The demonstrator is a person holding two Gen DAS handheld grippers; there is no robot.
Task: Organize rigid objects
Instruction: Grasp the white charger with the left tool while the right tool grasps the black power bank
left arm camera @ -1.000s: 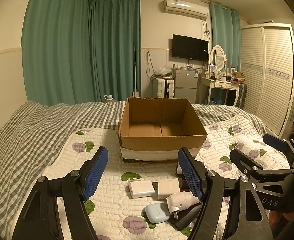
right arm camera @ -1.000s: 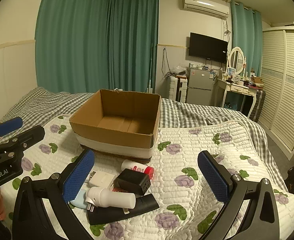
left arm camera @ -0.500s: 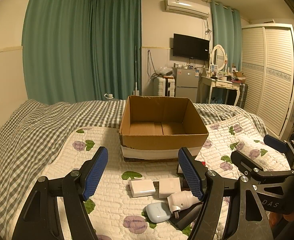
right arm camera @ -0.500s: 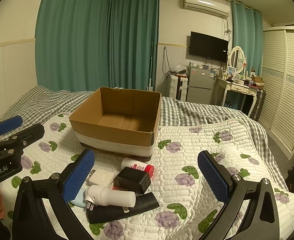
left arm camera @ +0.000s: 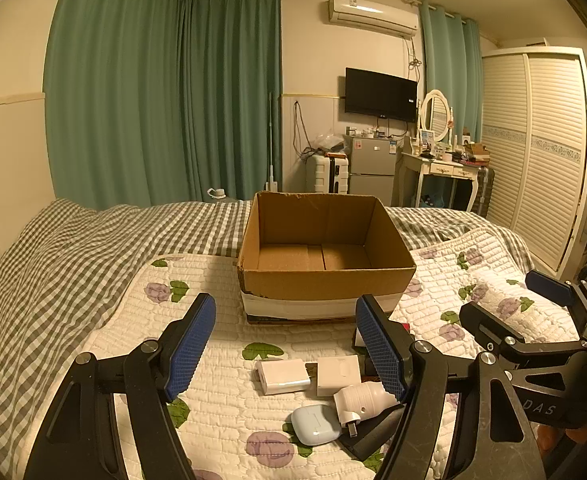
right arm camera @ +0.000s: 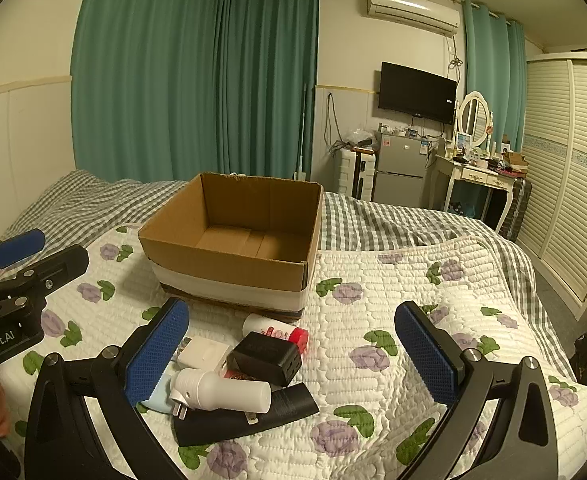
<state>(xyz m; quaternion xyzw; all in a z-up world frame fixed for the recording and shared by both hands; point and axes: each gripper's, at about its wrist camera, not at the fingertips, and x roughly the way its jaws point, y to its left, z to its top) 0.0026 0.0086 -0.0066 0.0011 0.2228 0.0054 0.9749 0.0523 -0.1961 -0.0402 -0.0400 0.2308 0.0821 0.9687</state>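
Where quilt meets gingham, brown cardboard box (left arm camera: 327,280), open-topped.

The box (left arm camera: 327,280) is matt brown cardboard with a white band. The quilt (right arm camera: 393,344) is stitched, puffy cloth. The earbud case (left arm camera: 315,424) and white adapter (right arm camera: 221,390) are smooth plastic; the gripper pads (right arm camera: 155,354) are dimpled blue rubber.

Open-top box (right arm camera: 229,256) behind clutter pile (right arm camera: 237,376); bare quilt (right arm camera: 373,380) to its rt.
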